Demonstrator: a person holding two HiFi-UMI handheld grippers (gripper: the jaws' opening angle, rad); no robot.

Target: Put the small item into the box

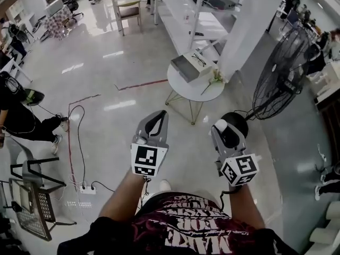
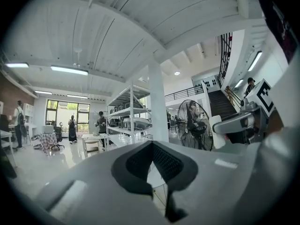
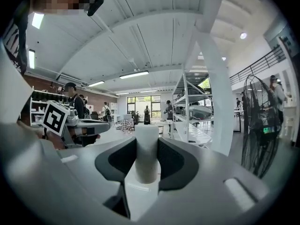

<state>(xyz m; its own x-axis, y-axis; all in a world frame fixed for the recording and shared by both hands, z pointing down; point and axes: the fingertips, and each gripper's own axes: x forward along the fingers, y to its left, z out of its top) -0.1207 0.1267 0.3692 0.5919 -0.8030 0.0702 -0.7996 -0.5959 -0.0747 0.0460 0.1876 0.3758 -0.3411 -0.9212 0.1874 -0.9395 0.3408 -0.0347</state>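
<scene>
**Left gripper.** The left gripper point(image 1: 155, 120) is held over the floor point(image 1: 114, 76), well short of the near edge of the round table point(image 1: 180, 93). In the left gripper view, the left gripper point(image 2: 152, 146) is seen clenched. Its jaws are pressed together and nothing is gripped between them.

**Right gripper.** The right gripper point(image 1: 227, 134) is held beside the left one, apart from it and at about the same level. In the right gripper view, the right gripper point(image 3: 147, 149) is seen grasping the small item point(image 3: 146, 156), a white cylinder. The cylinder is clamped upright between the two dark jaw pads, and its top end projects past the jaw tips.

**Small item.** In the head view, the small item point(image 1: 220, 125) is seen as a white cap at the tip of the right gripper. It is located off the tabletop, near its near edge.

**Box.** The box point(image 1: 187, 67) is placed at the far left edge of the tabletop. A dark, thin object, too small to be identified, is lying on its top face. A flower stem point(image 1: 213, 80) is laid at the right edge of the tabletop.

**Surroundings.** A large standing fan point(image 1: 281, 70) is positioned to the right of the table.
</scene>
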